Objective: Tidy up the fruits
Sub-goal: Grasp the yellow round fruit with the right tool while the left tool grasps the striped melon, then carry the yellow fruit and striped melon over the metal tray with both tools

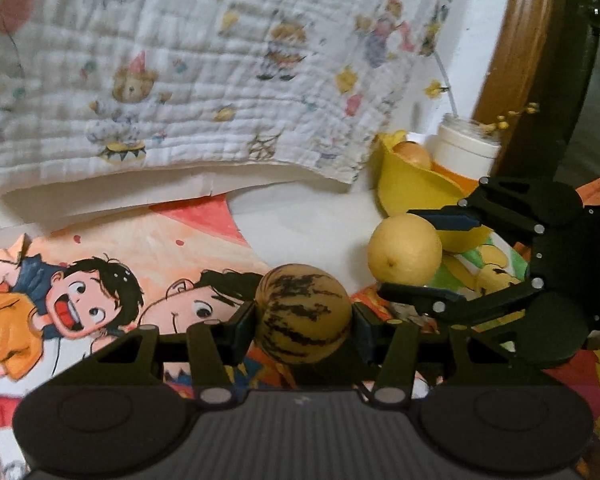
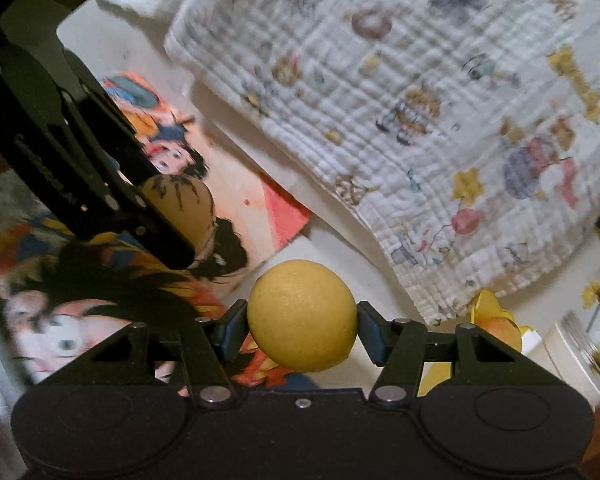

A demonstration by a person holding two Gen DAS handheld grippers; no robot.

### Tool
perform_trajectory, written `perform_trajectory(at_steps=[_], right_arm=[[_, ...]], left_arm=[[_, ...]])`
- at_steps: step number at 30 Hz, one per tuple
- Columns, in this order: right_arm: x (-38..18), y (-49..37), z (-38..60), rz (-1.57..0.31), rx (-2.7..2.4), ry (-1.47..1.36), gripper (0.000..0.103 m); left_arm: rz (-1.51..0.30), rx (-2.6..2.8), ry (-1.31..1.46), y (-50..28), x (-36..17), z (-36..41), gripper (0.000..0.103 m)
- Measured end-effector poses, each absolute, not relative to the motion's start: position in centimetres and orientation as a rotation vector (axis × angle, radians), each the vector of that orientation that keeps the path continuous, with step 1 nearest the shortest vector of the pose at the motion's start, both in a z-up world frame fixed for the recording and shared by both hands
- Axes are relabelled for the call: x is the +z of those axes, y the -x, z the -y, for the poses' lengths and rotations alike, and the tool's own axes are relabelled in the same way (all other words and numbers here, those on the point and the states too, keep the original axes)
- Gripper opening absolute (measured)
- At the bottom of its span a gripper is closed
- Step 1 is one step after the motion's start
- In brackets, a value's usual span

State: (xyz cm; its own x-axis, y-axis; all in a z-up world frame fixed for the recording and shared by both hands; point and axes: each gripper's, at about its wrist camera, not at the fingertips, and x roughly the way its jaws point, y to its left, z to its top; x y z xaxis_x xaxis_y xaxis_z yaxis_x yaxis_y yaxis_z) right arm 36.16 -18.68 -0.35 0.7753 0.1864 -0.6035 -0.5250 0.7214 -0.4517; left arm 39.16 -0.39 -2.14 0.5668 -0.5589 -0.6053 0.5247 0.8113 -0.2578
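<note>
My left gripper [image 1: 303, 316] is shut on a small yellow melon with dark stripes [image 1: 303, 314], held above the cartoon mat. To its right, my right gripper [image 1: 410, 255] is shut on a plain yellow round fruit [image 1: 404, 255]. In the right wrist view that yellow fruit [image 2: 302, 316] sits pinched between the blue pads of the right gripper [image 2: 302, 322], and the striped melon [image 2: 180, 210] shows at the left in the left gripper [image 2: 172, 216]. A yellow bowl [image 1: 412, 188] behind the right gripper holds an orange-brown fruit [image 1: 412, 154].
A quilted white blanket with printed animals [image 1: 188, 72] covers the back. A cartoon picture mat [image 1: 100, 292] lies on the white surface. A white jar [image 1: 464, 146] stands beside the bowl, near a brown curved wooden frame [image 1: 524, 40].
</note>
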Motion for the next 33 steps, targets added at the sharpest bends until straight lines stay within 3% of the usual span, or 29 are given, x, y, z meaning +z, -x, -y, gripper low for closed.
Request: perform_trajectory(at_steps=[15,33], right_arm=[[3.5,-26.8,21.2,-0.628,0.472,0.417,0.059],[2.9,-22.4,22.0,-0.716,0.443,0.221,0.059]], left_arm=[[-0.725,-0.655,0.001,-28.8,0.5,-1.5,0.055],[-0.799,-0.566,0.067,-24.2,-0.3,-1.1,0.055]])
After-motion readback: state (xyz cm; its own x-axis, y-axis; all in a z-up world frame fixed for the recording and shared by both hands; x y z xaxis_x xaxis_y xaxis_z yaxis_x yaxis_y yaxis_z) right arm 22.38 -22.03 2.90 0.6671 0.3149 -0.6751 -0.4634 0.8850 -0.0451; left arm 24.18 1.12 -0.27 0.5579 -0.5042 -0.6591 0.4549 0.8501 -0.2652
